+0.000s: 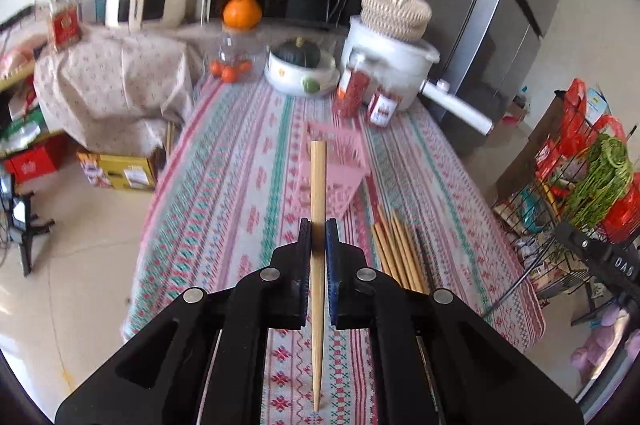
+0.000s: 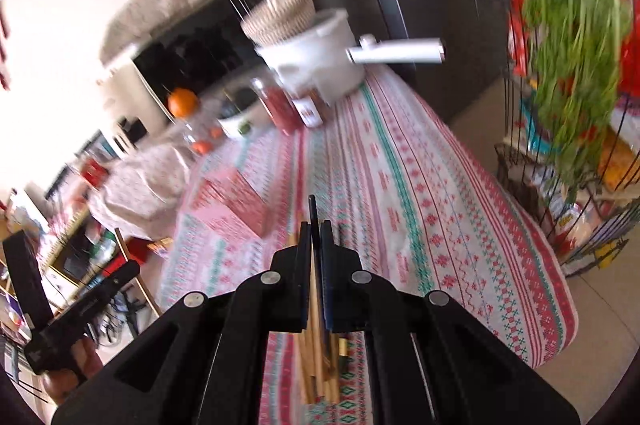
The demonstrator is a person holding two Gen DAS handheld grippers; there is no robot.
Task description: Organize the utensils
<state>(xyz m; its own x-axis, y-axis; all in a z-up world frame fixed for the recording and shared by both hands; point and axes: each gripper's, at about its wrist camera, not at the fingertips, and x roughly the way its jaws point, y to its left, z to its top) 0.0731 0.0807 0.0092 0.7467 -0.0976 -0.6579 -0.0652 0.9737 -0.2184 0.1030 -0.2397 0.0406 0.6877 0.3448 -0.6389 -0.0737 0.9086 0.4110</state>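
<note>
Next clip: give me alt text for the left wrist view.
The left hand-held gripper is shut on a wooden chopstick, held above a patterned tablecloth. Ahead lies a pink basket; more chopsticks lie to its right.

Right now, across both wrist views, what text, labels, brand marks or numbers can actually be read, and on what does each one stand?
"DAS": pale letters on the black gripper body at the right edge of the left wrist view.
Red label on the small jar: print too blurred to read.
Red box at the far left: design visible, no legible words.
Yellow carton on the floor: print too small to read.
Right wrist view: nothing legible; motion blur.
</note>
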